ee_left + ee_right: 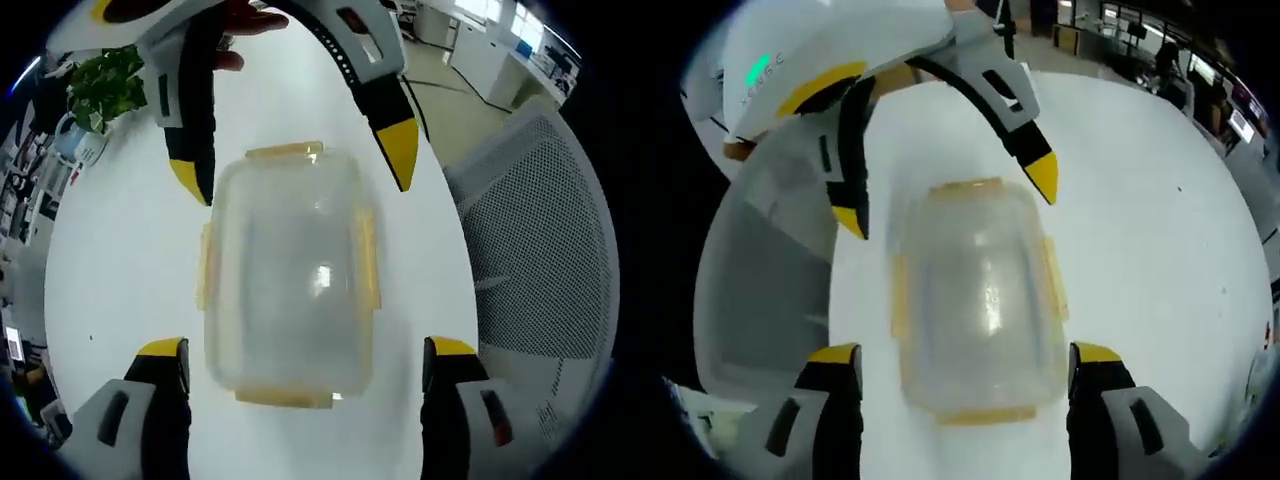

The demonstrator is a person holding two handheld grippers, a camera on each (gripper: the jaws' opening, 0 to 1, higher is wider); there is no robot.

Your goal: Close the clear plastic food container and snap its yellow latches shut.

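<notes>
The clear plastic container (290, 275) lies on the white table (110, 250) with its lid on top. A yellow latch (368, 260) shows on each of its sides; I cannot tell whether they are snapped down. My left gripper (307, 352) is open, its yellow-tipped jaws standing wide on either side of the container's near end. Opposite it, my right gripper (295, 165) is open too, its jaws flanking the far end. In the right gripper view the container (980, 295) lies between the right gripper (965, 353) and the left gripper (946, 198). Neither gripper touches it.
A white mesh chair (550, 230) stands close to the table's edge, also seen as the chair (750, 270). A green plant (105, 85) sits on the far left of the table. A hand (250, 25) holds the right gripper. Desks and people are in the background.
</notes>
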